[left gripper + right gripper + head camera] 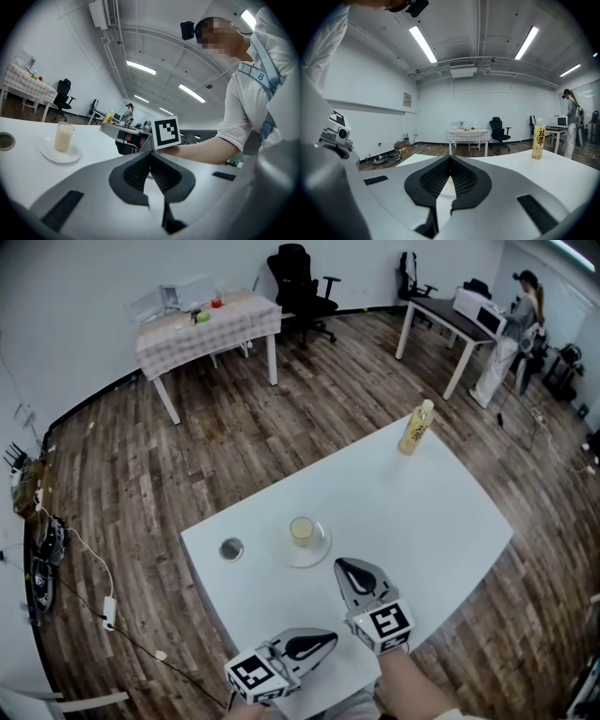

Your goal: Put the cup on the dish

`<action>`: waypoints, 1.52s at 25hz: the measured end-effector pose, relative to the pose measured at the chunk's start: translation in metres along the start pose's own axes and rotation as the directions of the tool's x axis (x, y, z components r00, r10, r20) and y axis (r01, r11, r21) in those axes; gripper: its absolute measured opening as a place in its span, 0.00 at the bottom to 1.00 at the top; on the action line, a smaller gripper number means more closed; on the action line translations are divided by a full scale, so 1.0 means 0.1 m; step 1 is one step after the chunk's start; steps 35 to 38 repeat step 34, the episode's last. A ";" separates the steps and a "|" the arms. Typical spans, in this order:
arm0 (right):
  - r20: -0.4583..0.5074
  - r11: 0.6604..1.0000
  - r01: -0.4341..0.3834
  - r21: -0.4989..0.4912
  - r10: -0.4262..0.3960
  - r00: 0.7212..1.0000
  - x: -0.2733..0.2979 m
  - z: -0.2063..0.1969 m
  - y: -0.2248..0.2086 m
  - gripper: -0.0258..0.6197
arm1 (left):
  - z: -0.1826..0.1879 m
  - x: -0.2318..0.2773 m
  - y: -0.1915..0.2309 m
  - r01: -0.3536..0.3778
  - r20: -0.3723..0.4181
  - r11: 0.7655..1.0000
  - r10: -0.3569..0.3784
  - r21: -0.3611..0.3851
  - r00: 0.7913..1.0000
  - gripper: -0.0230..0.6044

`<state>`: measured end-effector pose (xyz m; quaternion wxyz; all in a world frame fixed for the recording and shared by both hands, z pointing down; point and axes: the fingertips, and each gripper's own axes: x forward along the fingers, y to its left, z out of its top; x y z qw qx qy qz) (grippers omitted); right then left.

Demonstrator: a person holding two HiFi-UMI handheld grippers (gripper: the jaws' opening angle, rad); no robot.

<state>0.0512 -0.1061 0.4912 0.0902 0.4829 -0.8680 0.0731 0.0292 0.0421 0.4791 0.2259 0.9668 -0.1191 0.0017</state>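
On the dish [321, 550] the cup [301, 531] stands; left hand-held gripper [324, 641] and right hand-held gripper [346, 569] are clenched.

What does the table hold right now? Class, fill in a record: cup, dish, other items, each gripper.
cup: upright on the dish, pale contents
dish: on the white table
bottle: upright at the table's far corner
small round object: left of the dish in the head view, apart from it
left gripper: jaws together, empty
right gripper: jaws together, empty
task: cup already on dish
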 end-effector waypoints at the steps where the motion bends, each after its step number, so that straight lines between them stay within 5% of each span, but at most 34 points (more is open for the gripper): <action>1: 0.001 1.000 0.001 0.000 -0.001 1.000 -0.01 0.00 0.00 0.09 | -0.01 0.00 0.00 0.001 -0.003 1.000 -0.001 0.002 1.000 0.04; 38: 0.014 1.000 0.000 0.008 0.000 1.000 -0.10 0.03 0.00 0.09 | -0.02 -0.01 0.00 -0.016 -0.005 1.000 0.016 -0.002 1.000 0.04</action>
